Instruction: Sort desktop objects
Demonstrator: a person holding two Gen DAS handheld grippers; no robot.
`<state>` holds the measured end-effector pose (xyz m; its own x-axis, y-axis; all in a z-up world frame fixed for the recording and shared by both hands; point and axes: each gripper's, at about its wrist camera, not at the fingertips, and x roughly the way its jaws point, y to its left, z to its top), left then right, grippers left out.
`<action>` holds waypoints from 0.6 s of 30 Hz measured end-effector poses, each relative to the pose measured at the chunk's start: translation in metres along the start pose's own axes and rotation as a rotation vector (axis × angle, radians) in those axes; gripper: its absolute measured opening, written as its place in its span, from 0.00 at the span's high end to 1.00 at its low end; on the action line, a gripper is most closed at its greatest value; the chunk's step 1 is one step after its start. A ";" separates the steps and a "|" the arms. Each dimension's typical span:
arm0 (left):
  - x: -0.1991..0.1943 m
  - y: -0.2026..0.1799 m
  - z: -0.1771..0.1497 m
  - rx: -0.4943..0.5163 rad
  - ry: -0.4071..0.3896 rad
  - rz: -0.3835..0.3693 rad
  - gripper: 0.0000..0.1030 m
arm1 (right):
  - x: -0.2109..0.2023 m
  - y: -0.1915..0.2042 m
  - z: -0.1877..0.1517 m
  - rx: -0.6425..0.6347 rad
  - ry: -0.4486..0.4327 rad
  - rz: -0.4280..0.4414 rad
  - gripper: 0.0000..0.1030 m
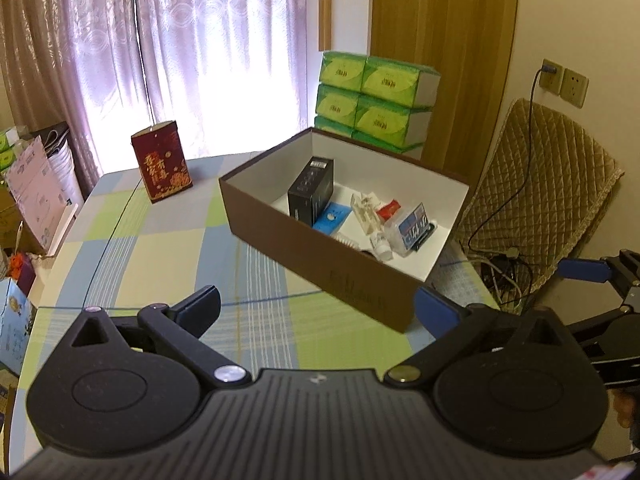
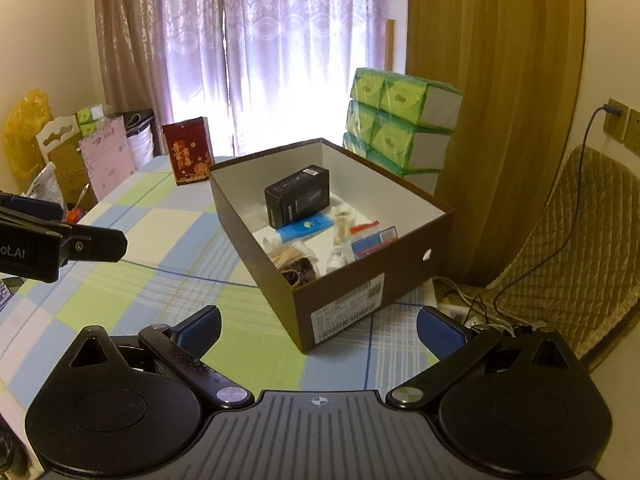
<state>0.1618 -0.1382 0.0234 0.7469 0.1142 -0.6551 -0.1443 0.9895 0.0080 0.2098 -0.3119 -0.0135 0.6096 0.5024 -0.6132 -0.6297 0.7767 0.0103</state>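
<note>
A brown cardboard box (image 1: 280, 236) (image 2: 344, 292) stands on the checked tablecloth (image 1: 160, 248). Inside lie a black carton (image 1: 311, 190) (image 2: 298, 196), a blue packet (image 1: 332, 216), a clear card case (image 1: 412, 232), a small bottle (image 1: 382, 246), cotton swabs (image 2: 292, 250) and other small items. A red gift box (image 1: 162, 160) (image 2: 188, 151) stands upright at the table's far side. My left gripper (image 1: 318, 308) is open and empty, held above the table in front of the box. My right gripper (image 2: 318, 330) is open and empty near the box's labelled corner.
Stacked green tissue packs (image 1: 376, 100) (image 2: 400, 120) stand behind the box. A quilted chair (image 1: 552, 184) with cables and a wall socket (image 1: 564, 80) is at the right. Cartons and bags (image 1: 36, 188) crowd the left of the table.
</note>
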 end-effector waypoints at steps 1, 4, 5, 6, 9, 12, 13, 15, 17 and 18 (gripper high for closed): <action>0.000 0.000 -0.002 -0.002 0.006 0.001 0.01 | -0.001 0.000 -0.002 0.001 0.000 -0.007 0.02; 0.001 0.001 -0.007 -0.011 0.025 -0.002 0.01 | -0.001 -0.002 -0.006 0.013 0.007 -0.014 0.02; 0.001 0.001 -0.008 -0.013 0.031 -0.002 0.01 | -0.001 -0.002 -0.007 0.020 0.010 -0.012 0.02; 0.002 0.002 -0.009 -0.016 0.036 -0.003 0.01 | -0.001 -0.003 -0.008 0.030 0.013 -0.010 0.02; 0.002 0.003 -0.011 -0.009 0.048 -0.005 0.01 | 0.000 -0.003 -0.010 0.063 0.022 -0.008 0.02; 0.003 0.004 -0.013 0.005 0.060 -0.006 0.01 | 0.001 -0.002 -0.009 0.088 0.027 -0.001 0.02; 0.003 0.004 -0.013 0.007 0.062 -0.006 0.01 | 0.001 -0.001 -0.009 0.090 0.026 -0.002 0.02; 0.004 0.006 -0.013 0.008 0.063 -0.007 0.01 | 0.001 0.002 -0.009 0.089 0.024 -0.007 0.02; 0.006 0.007 -0.014 0.007 0.068 -0.008 0.01 | 0.002 0.004 -0.009 0.088 0.023 -0.012 0.02; 0.007 0.008 -0.014 0.006 0.071 -0.007 0.01 | 0.002 0.005 -0.009 0.089 0.023 -0.015 0.02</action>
<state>0.1566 -0.1309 0.0085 0.6999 0.1008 -0.7071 -0.1349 0.9908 0.0077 0.2037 -0.3108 -0.0222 0.6069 0.4825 -0.6315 -0.5747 0.8153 0.0706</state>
